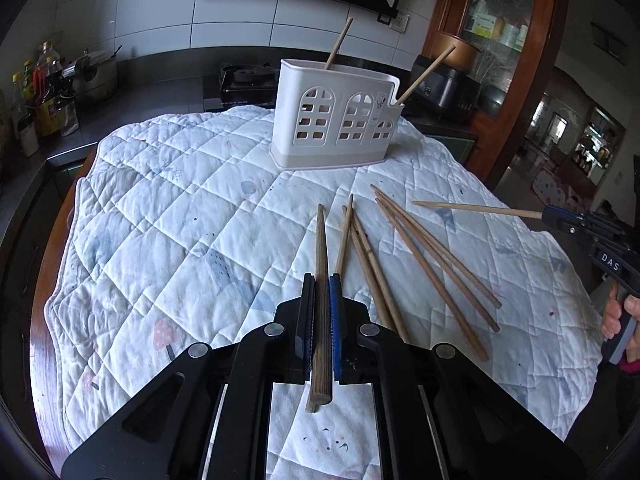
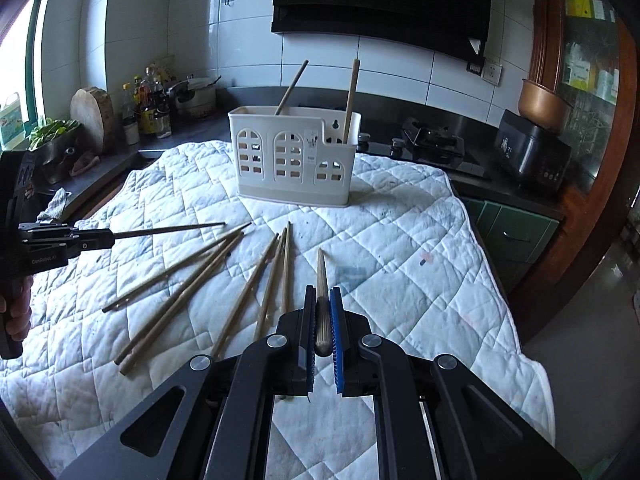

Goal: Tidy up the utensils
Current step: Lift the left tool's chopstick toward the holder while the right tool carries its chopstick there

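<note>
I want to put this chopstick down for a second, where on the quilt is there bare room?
Bare quilt lies left of the loose chopsticks, running up to the white holder. In the right wrist view, another free patch lies right of the pile, toward the quilt's edge. The middle strip in front of the holder is crowded.

Bare quilt (image 1: 168, 216) lies open on the left, from the near edge to the far side, with nothing standing on it. The holder (image 1: 336, 120) stands at the far middle, and two sticks (image 1: 339, 42) lean up out of its top, one at each end. Loose chopsticks (image 1: 424, 256) fan across the middle and right of the quilt, in front of the holder. A bare strip runs between their far tips and the holder's base. Past the quilt's far edge sits a crowded counter (image 2: 472, 160).
</note>
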Demonstrator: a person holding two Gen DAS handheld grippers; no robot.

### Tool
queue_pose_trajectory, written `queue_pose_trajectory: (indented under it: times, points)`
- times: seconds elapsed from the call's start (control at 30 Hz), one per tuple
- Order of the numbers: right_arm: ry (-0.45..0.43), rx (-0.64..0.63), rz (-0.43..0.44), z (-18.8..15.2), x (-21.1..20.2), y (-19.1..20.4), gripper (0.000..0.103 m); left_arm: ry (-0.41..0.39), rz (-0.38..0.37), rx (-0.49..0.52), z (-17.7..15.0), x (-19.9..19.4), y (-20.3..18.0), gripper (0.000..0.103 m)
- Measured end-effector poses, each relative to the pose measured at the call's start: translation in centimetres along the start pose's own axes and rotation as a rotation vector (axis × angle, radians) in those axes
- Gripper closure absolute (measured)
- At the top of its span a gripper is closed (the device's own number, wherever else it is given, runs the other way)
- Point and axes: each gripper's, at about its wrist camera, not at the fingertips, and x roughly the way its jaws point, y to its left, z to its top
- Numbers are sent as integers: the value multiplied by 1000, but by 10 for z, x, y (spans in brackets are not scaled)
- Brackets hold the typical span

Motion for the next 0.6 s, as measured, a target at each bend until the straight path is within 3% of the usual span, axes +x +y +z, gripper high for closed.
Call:
queue_pose_trajectory:
  times: [0.6]
  points:
    - [-62, -22, 70, 130, 1, -22, 96, -70, -2, -9, 69, -10, -4, 97]
